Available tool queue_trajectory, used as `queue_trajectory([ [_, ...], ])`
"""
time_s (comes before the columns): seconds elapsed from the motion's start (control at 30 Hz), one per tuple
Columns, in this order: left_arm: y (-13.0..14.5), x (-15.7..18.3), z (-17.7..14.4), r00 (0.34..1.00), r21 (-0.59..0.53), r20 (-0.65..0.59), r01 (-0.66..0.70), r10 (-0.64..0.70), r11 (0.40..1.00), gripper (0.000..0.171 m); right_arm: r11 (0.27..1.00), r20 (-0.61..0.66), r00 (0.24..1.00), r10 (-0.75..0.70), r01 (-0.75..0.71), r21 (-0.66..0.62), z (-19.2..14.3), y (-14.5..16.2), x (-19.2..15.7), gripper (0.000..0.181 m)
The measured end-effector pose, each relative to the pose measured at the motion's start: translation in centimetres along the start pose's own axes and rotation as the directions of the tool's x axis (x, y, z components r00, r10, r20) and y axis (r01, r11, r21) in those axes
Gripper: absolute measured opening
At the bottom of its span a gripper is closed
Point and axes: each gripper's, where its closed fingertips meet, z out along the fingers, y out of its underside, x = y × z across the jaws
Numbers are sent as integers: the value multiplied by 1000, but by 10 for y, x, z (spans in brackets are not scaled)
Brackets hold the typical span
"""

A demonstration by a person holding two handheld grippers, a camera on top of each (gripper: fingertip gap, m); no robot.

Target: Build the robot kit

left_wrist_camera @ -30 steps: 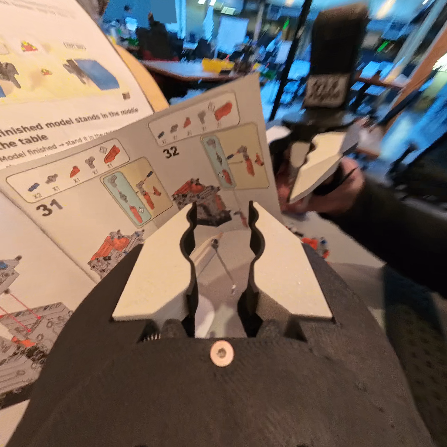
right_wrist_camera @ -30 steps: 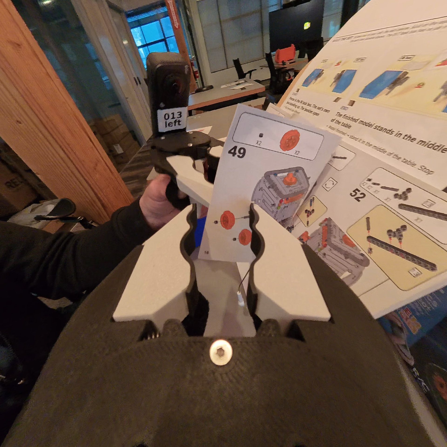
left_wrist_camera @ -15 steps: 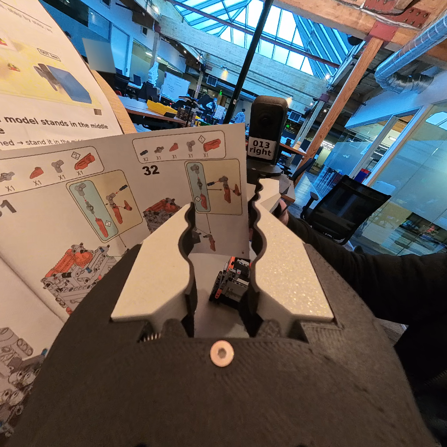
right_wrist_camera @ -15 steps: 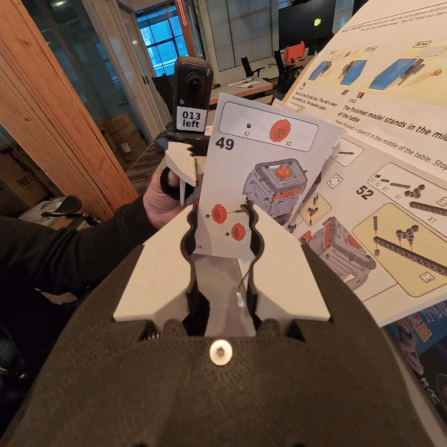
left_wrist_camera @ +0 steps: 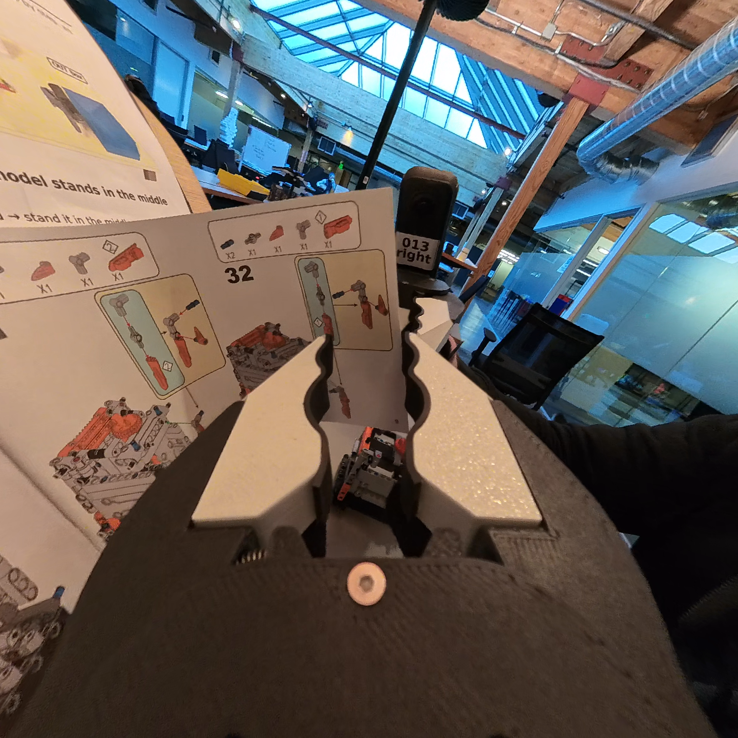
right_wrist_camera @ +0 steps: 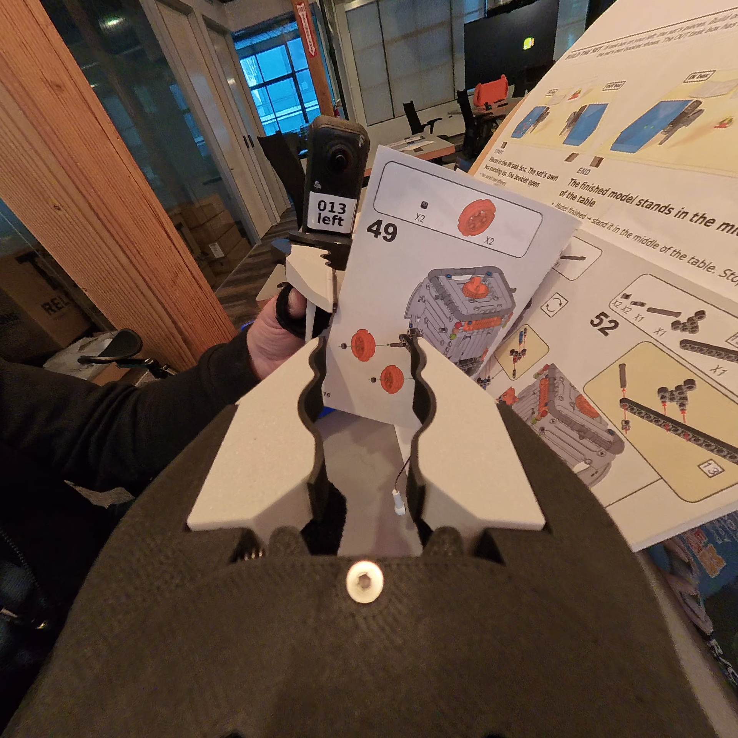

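Open-plan office: desks [left_wrist_camera: 223, 189], swivel chairs [right_wrist_camera: 415, 116], glass partitions [left_wrist_camera: 659, 287].

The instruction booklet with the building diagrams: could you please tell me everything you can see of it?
The instruction booklet is thin white paper printed with grey and orange build diagrams and part call-outs. It lies open, propped against a larger printed board behind it. One loose leaf stands upright between the two grippers, both open. The left gripper points at one face of it; the right gripper points at the other. Whether either touches the leaf cannot be told. A small grey and orange brick model sits below its lower edge.
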Motion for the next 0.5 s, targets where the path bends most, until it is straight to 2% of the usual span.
queue_trajectory([
  [0.5, 3, 1, 1, 995, 17, -76, 66, -65, 998, 33, 999, 23, 999, 28, -29, 24, -2, -1, 2, 41],
])
